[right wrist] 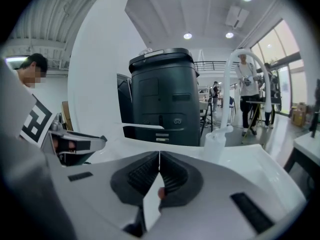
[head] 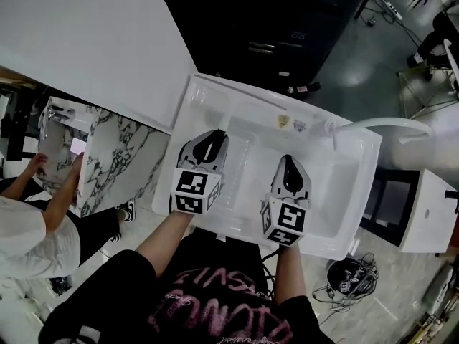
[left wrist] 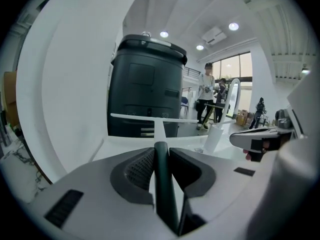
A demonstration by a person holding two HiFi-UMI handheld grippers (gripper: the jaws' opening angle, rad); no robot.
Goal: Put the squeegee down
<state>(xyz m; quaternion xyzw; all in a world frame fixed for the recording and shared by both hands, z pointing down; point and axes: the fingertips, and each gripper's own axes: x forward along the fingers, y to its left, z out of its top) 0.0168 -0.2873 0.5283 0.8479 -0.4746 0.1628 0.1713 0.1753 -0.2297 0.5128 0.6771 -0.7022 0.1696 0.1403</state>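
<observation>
Our left gripper [left wrist: 161,153] has its fingers clamped on the squeegee [left wrist: 163,189] handle, low over the sink [head: 215,92], ready for set-down we reckon. The right gripper [right wrist: 159,156] fingers are pinched together, empty.

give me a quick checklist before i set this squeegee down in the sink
1. Grip: the left gripper is shut on the squeegee by its dark handle: ok.
2. Other hand: the right gripper has its jaws together with nothing held: ok.
3. Landing spot: the sink floor below both grippers looks bare white in the head view: ok.
4. Obstacles: the faucet stands off to the right, apart from the squeegee: ok.
5. Contact: whether the white blade already touches the sink: cannot tell.
</observation>
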